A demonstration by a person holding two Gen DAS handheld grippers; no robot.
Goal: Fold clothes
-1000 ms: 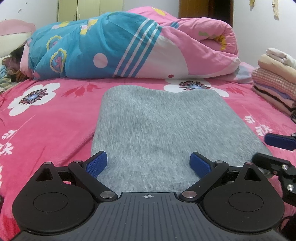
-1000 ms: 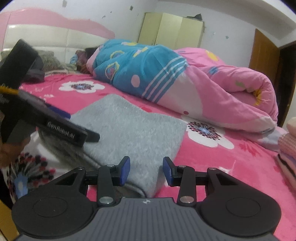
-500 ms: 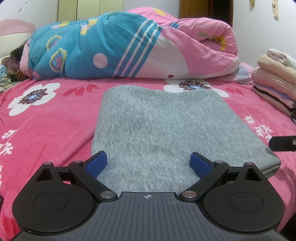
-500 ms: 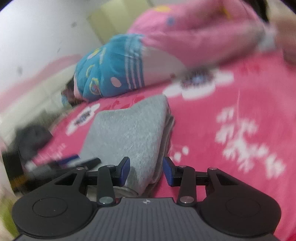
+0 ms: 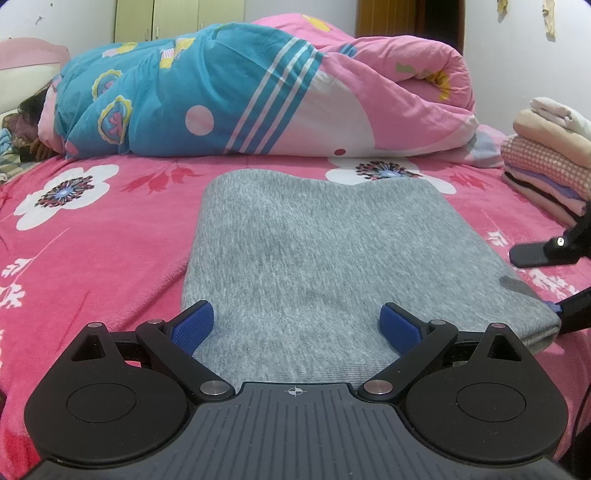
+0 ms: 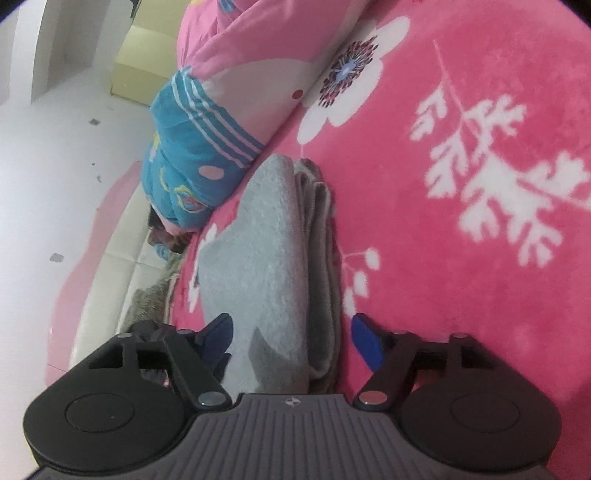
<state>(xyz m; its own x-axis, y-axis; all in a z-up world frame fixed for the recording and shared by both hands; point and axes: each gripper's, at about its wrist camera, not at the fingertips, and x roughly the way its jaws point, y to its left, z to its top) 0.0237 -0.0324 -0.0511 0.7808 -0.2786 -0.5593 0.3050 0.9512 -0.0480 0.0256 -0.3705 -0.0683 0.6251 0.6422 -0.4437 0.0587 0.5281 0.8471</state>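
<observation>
A folded grey garment (image 5: 332, 258) lies flat on the pink flowered bedspread (image 5: 92, 240). My left gripper (image 5: 297, 325) is open at the garment's near edge, its blue pads wide apart over the cloth. My right gripper (image 5: 533, 284) is at the garment's near right corner, rolled onto its side, one finger above the cloth and one below. In the right wrist view the garment's layered edge (image 6: 273, 258) runs between the jaws of the right gripper (image 6: 291, 341). Those jaws are opening, and the blue pads (image 6: 365, 343) stand clear of the cloth.
A rolled pink and blue quilt (image 5: 258, 92) lies across the far side of the bed, with a person's dark hair (image 5: 31, 107) showing at its left end. A stack of folded clothes (image 5: 546, 158) sits at the right edge. A pale wardrobe (image 5: 177, 14) stands behind.
My right gripper has swung round to the garment's right edge, rolled onto its side, and its jaws have widened around the cloth. The left gripper and the garment have not moved.
</observation>
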